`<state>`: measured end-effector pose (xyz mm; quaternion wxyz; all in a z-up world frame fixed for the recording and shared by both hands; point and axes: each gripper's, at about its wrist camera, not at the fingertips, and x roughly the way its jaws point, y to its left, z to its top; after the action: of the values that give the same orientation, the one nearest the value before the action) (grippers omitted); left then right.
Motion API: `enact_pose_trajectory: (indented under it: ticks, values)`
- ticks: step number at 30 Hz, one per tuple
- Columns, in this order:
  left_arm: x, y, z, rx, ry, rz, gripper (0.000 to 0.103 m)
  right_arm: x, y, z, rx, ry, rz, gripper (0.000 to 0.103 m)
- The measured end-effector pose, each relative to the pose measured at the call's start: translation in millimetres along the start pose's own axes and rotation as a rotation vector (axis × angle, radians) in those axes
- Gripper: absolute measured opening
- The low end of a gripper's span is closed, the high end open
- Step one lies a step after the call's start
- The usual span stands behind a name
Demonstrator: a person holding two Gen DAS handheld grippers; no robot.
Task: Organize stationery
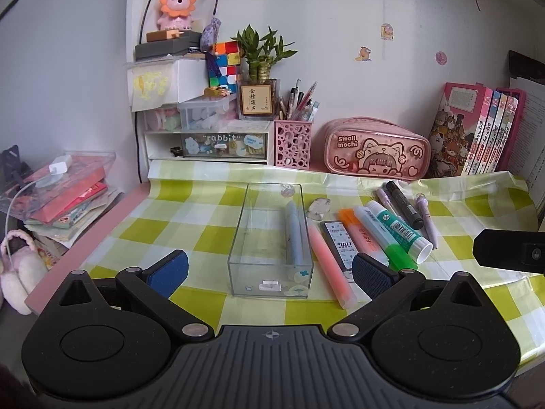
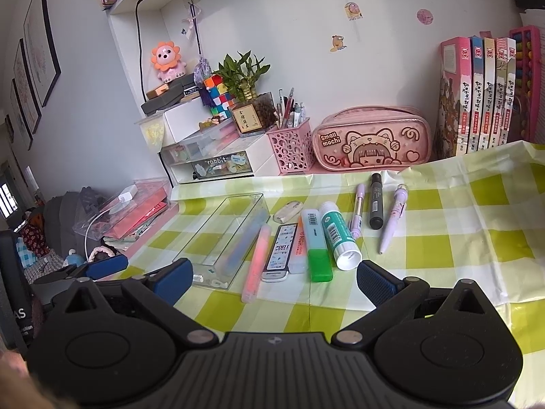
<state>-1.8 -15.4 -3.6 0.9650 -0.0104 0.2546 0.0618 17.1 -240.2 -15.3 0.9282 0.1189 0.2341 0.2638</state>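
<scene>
My fingers [image 2: 274, 281] on both grippers spread empty; one pen lies in the tray [image 1: 238, 238]. Next, pinch the pink highlighter [image 2: 256, 259] beside it mid-barrel.

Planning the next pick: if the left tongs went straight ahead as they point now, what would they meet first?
Most likely the clear box, which sits centred between the open left tongs, a blue-grey pen inside. Depth is unclear.
</scene>
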Motion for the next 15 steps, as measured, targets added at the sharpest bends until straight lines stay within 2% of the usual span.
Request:
enact_pose_trajectory:
  ticks: [15]
  values:
    - [-0.3,-4.2,-2.0,0.015,0.002,-0.005,0.098,3.6,-2.1,0.0,0.004,0.012,-0.005,0.086]
